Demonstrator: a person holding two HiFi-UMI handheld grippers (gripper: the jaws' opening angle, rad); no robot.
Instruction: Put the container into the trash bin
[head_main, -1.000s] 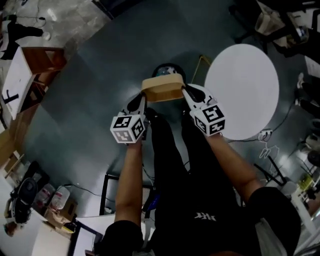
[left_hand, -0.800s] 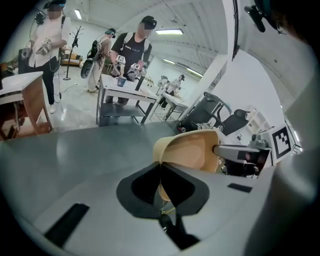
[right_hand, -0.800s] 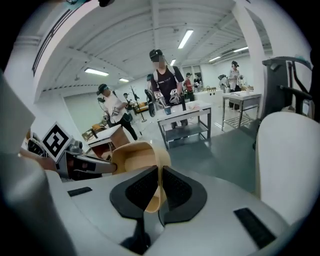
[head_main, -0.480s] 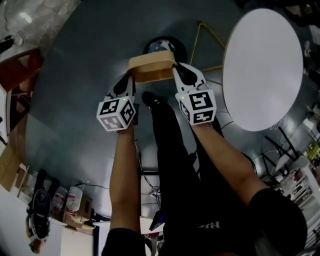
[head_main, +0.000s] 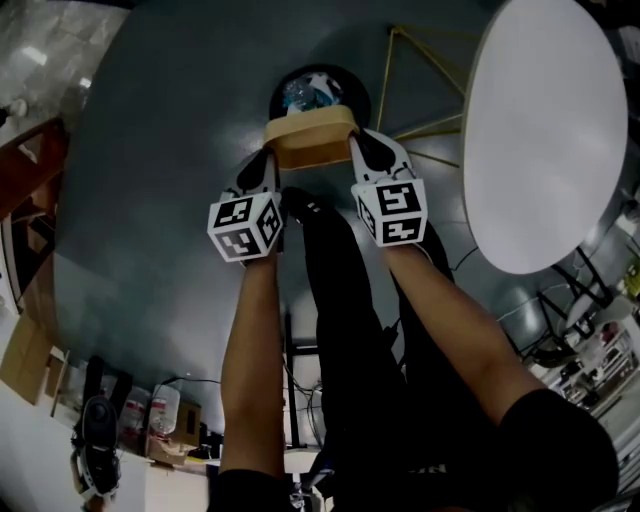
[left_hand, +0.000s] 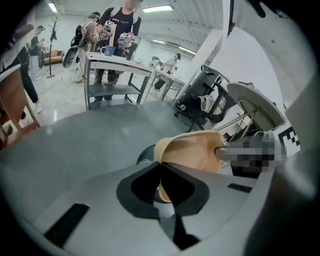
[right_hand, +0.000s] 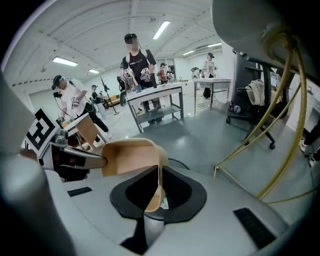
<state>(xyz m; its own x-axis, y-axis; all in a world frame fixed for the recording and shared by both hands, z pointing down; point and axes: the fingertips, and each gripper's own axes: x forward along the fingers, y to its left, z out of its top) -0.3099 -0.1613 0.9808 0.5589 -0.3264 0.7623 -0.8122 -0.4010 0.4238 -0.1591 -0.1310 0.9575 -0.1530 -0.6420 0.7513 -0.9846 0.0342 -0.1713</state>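
Grey floor lay below, bearing a round black trash bin (head_main: 352, 85). Left tongs (head_main: 271, 156) and right tongs (head_main: 356, 142), both nearly closed, each pinched an opposite wall of the tan container (head_main: 310, 140), held over the bin's near edge.

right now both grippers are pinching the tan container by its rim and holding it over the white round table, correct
One thing is off: the tan container hangs over the dark trash bin on the floor, not the white round table, which stands to its right. The head view shows this. The left gripper and right gripper do each pinch its rim.
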